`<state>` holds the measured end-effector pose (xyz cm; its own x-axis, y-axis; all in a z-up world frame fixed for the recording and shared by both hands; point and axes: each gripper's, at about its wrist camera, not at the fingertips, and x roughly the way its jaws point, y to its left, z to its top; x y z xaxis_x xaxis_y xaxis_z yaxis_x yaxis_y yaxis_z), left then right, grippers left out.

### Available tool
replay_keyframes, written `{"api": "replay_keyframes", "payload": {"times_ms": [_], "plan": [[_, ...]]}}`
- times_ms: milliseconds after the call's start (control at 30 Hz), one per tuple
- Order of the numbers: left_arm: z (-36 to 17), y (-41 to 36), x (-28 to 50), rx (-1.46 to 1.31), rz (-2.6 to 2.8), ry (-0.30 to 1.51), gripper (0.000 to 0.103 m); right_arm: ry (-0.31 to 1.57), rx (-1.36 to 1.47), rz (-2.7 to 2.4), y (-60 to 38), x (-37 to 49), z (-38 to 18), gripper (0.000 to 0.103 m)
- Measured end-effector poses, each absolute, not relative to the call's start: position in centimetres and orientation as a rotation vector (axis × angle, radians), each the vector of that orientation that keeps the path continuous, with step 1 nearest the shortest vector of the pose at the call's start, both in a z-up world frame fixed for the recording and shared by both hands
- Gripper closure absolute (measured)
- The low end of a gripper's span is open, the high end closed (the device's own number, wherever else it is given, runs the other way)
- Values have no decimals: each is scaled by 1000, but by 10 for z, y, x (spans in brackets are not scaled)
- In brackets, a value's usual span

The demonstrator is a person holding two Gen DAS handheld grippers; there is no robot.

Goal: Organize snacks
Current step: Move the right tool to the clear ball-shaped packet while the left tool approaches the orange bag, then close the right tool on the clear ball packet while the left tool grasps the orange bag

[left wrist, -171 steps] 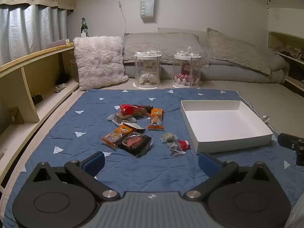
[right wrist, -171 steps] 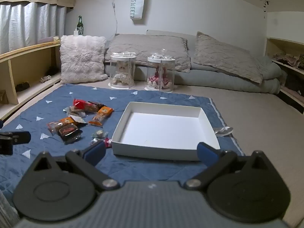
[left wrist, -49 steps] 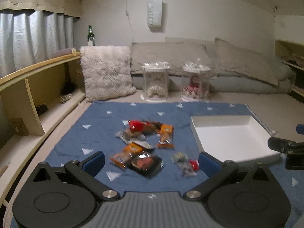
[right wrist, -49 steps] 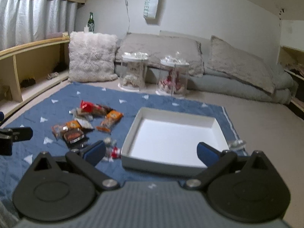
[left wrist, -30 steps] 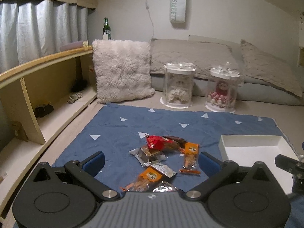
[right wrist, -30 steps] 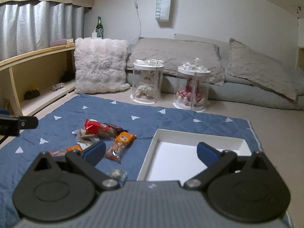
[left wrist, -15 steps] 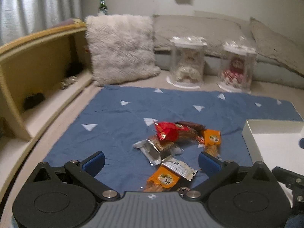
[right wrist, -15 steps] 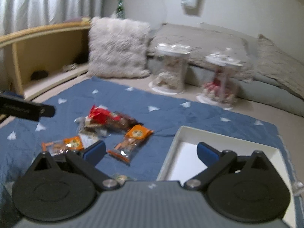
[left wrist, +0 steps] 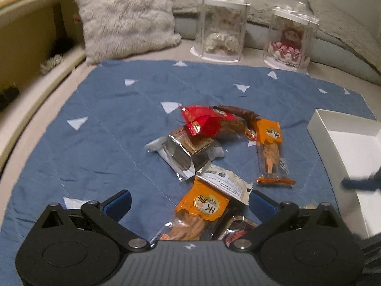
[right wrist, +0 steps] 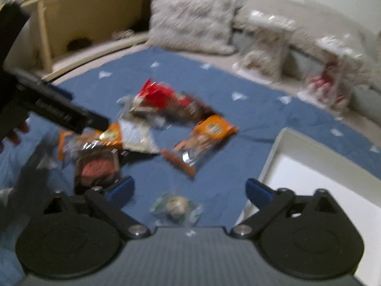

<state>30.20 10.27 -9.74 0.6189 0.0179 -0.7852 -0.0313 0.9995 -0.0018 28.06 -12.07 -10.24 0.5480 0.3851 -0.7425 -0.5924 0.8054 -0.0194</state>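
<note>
The left gripper [left wrist: 189, 201] has its two blue tips spread wide apart with nothing held, and it hangs right over the near orange snack bag [left wrist: 202, 211], which sits between the tips at 6 o'clock in the left view. I think that bag is the one it means to pick up. The right gripper [right wrist: 189, 188] is also spread wide and holds nothing; a small round candy [right wrist: 177, 206] in a clear wrapper lies between its tips at 6 o'clock in the right view. The snacks lie in a loose heap in the middle of the blue blanket [left wrist: 95, 124], likely dumped there to be sorted. In the heap are a red bag [left wrist: 202, 120], a brown bag [left wrist: 234, 112], a silver bag [left wrist: 184, 153], a white packet [left wrist: 225, 182] face down, and a second orange snack bag [left wrist: 270, 150]. The white box [left wrist: 357, 147] sits open at 3 o'clock, just beside the heap, so snacks can be dropped in with a short move. No snack shows in the part of it we can see. Both orange bags have big printed signs on a round label, but I cannot read them. The white packet has tiny print, too small to read. The right view is blurry.
</note>
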Motion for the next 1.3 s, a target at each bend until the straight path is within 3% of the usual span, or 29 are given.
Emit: {"api": "replay_keyframes", "payload": {"times_ms": [200, 633, 933, 1100, 1300], "plan": [[-104, 117, 309, -102, 7, 952, 0, 891, -328, 603, -109, 286, -120, 38], [-129, 139, 301, -211, -24, 1134, 7, 946, -413, 603, -95, 293, -143, 49], [-116, 141, 302, -236, -33, 1106, 11, 924, -415, 583, -95, 295, -141, 73], [-111, 150, 305, -270, 17, 1007, 11, 914, -403, 576, -98, 295, -138, 75], [-122, 141, 315, -225, -2, 1034, 11, 904, -373, 584, -100, 297, -134, 75]]}}
